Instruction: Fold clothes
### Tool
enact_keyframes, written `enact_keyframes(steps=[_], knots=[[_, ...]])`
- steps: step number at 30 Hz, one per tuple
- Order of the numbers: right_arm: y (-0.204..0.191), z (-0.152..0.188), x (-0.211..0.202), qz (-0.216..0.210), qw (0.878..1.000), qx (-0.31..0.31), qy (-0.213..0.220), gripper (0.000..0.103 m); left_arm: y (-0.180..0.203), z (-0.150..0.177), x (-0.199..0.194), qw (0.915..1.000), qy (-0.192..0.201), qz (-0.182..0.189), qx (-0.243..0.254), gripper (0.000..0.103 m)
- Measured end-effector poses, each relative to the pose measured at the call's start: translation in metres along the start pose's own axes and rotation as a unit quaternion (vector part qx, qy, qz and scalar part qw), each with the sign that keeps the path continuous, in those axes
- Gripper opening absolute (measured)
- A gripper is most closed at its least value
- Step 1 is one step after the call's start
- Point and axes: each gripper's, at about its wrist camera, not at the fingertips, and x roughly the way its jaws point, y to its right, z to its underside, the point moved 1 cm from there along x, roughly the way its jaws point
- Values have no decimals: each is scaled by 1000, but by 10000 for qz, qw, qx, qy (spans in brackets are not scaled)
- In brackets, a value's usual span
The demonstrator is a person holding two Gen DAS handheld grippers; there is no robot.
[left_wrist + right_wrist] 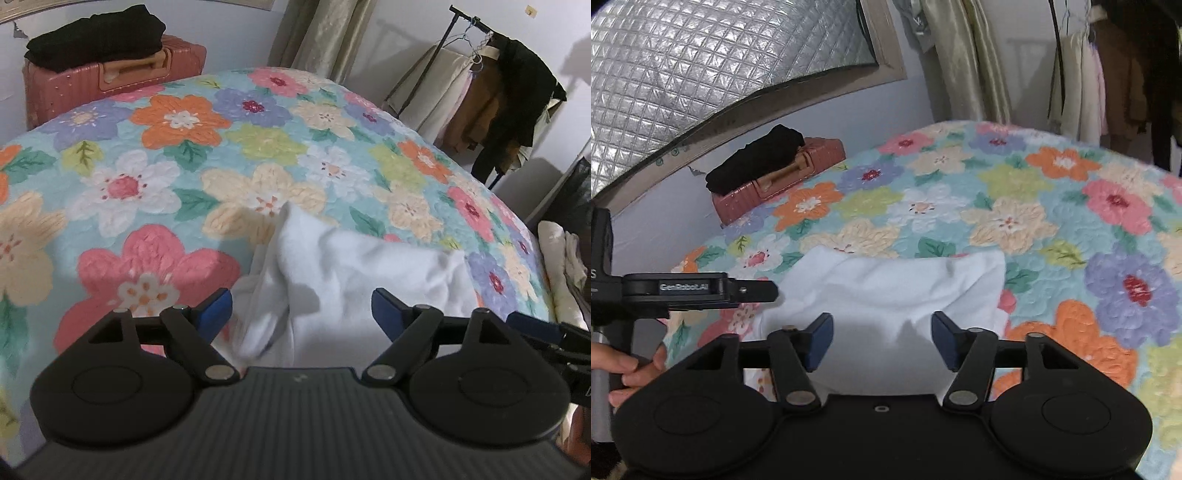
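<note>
A white garment [354, 266] lies partly folded on the flowered bedspread [207, 147], with a rumpled flap at its left side. My left gripper [302, 308] is open, its blue pads apart just above the garment's near part, holding nothing. In the right wrist view the same white garment [897, 284] lies flat on the bedspread [1052, 229]. My right gripper [882, 339] is open over the garment's near edge, holding nothing. The left gripper [698, 288] shows at that view's left edge, held by a hand [631, 369].
A pink suitcase [110, 81] with folded black clothing [96, 37] on top stands beyond the bed's far left side. A clothes rack [491, 99] with hanging garments stands at the right. Curtains [325, 33] hang behind the bed. A quilted silver panel [701, 62] covers the window.
</note>
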Motion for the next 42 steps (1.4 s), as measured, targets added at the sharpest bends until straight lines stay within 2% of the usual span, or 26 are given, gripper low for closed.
enact_keyframes(steps=[7, 13, 20, 25, 28, 33, 42], knots=[[-5, 31, -27, 143, 9996, 213, -123, 72, 10, 33, -16, 9994, -325, -17, 136, 84], [-7, 69, -37, 481, 9960, 431, -619, 72, 26, 60, -27, 9979, -503, -83, 405, 85], [-17, 93, -55, 727, 9945, 337, -680, 72, 38, 90, -47, 9951, -552, -287, 770, 90], [-30, 97, -62, 777, 9947, 123, -661, 72, 42, 108, -65, 9945, -525, -326, 845, 93], [-38, 98, -64, 791, 9947, 15, -650, 83, 45, 114, -69, 9934, -544, -359, 948, 94], [-45, 100, -59, 757, 9945, -90, -713, 83, 49, 116, -64, 9910, -614, -439, 1103, 95], [-45, 103, -52, 999, 9921, -214, -730, 83, 57, 121, -56, 9879, -666, -519, 1303, 96]])
